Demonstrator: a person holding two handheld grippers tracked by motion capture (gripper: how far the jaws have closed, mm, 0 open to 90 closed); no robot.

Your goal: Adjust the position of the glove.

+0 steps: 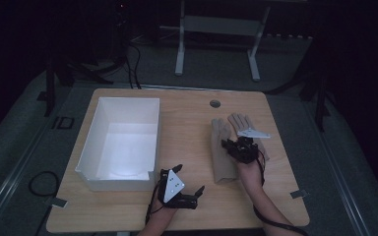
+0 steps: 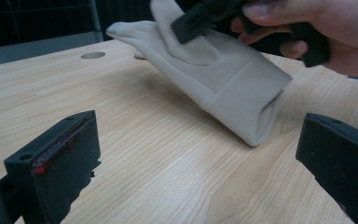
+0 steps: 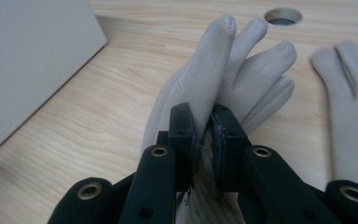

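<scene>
right claw [image 3: 204,140] pinching the near glove [image 3: 223,74] | glove's long side running near to far | white box [image 1: 120,142] sitting left of me | left claw [image 1: 189,189] hanging open, nearer the box

The pinched glove [image 3: 223,79] is a pale beige cloth one, soft and limp. Its palm is bunched into a fold between the pads of the right claw [image 3: 204,140], and its fingers stand up and lean together toward the round hole in the worktop [image 3: 283,15]. From the left claw's side, the glove [image 2: 214,74] tilts, fingers raised off the worktop [image 2: 158,158], while its open cuff droops down to the wood. The second glove [image 3: 354,102], same colour, lies flat just beside the first, on the side away from the white box [image 3: 28,56], fingers pointing the same way.
</scene>
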